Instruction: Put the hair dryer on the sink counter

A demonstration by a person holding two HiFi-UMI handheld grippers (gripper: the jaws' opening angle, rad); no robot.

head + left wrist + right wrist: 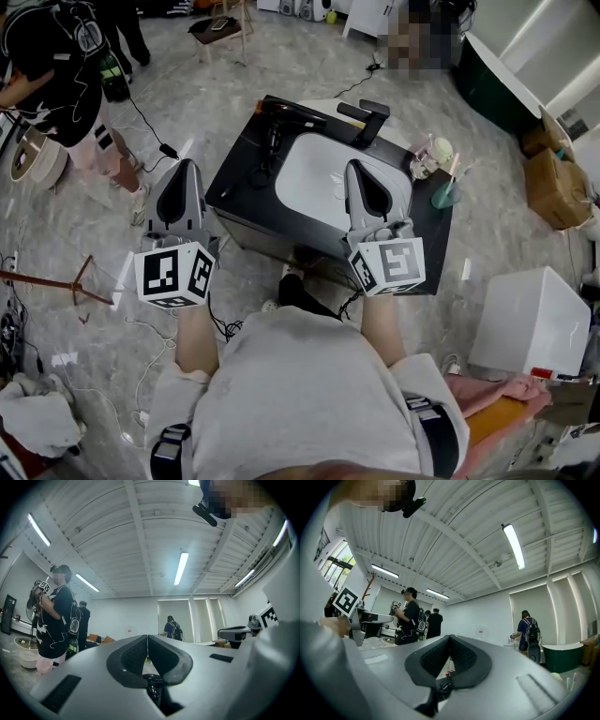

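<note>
The black hair dryer [284,114] lies on the back left corner of the black sink counter [236,187]. Its cord [266,161] trails forward along the counter's left side. My left gripper [190,169] hangs over the floor just left of the counter, shut and empty. Over the white basin [314,173] my right gripper [355,167] is also shut with nothing in it. Both point about level, away from me. In the left gripper view the gripper [147,637] shows its pads pressed together. The right gripper view shows that gripper [450,637] the same way.
A black faucet [368,119] stands behind the basin. Cups and a green tumbler [444,195] sit on the counter's right end. A person in black [56,75] stands at the far left. Cardboard boxes [553,178] and a white box [530,319] are on the right, and cables lie on the floor.
</note>
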